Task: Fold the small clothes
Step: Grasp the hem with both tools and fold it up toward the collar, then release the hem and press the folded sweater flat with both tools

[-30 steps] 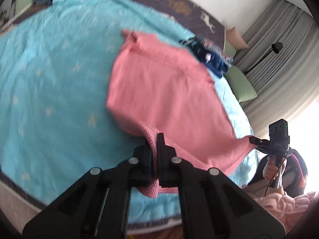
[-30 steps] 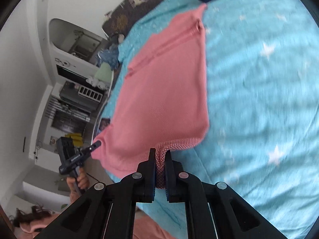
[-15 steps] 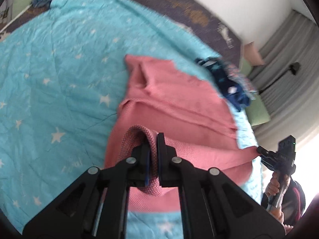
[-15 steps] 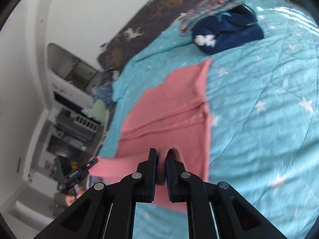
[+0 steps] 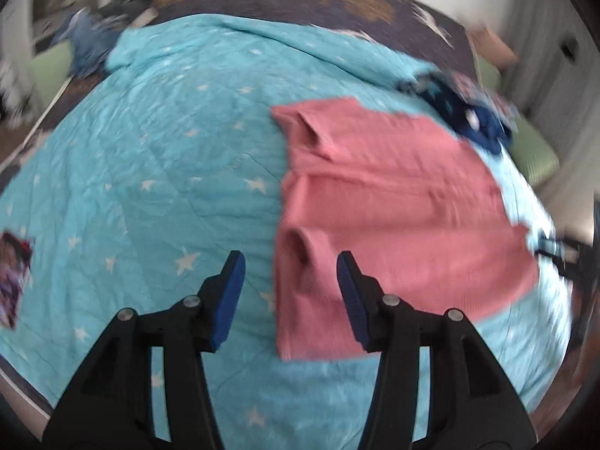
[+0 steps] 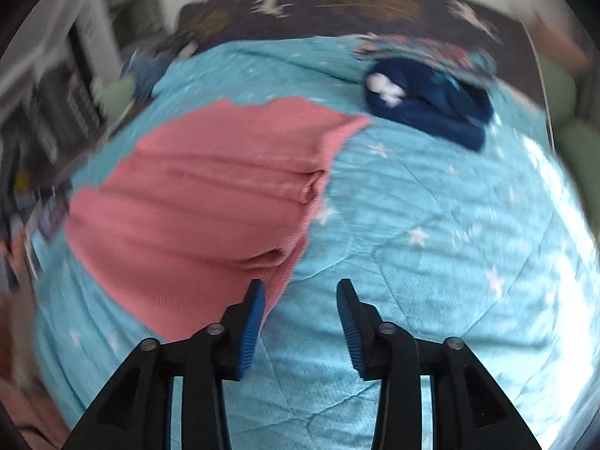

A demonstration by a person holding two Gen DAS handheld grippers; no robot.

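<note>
Left wrist view: the left gripper [image 5: 290,266] has just been opening its jaws, and they now stand apart with nothing pinched. The pink garment [image 5: 393,217] lies on the turquoise star quilt [image 5: 150,187] of the bed, folded over itself in bands; its near left corner and a rounded fold sit between the jaws and just ahead of them, while the rest spreads ahead and to the right of the right jaw. It looks like a light, soft knit that will drape and slide off its own fold if dragged, so a pinch through both layers at a corner or along the folded edge seems the safest hold. A dark blue garment [image 5: 483,127] lies far ahead to the right, beyond the pink one. No container shows.

Right wrist view: the right gripper [image 6: 300,303] has also just been opening, and its jaws are apart and empty. The pink garment [image 6: 210,202] lies ahead and left of the left jaw, its near edge just beside that jaw's tip; bare quilt [image 6: 431,243] lies between the jaws. The dark blue garment [image 6: 431,108] rests far ahead, slightly right. No container here either.
</note>
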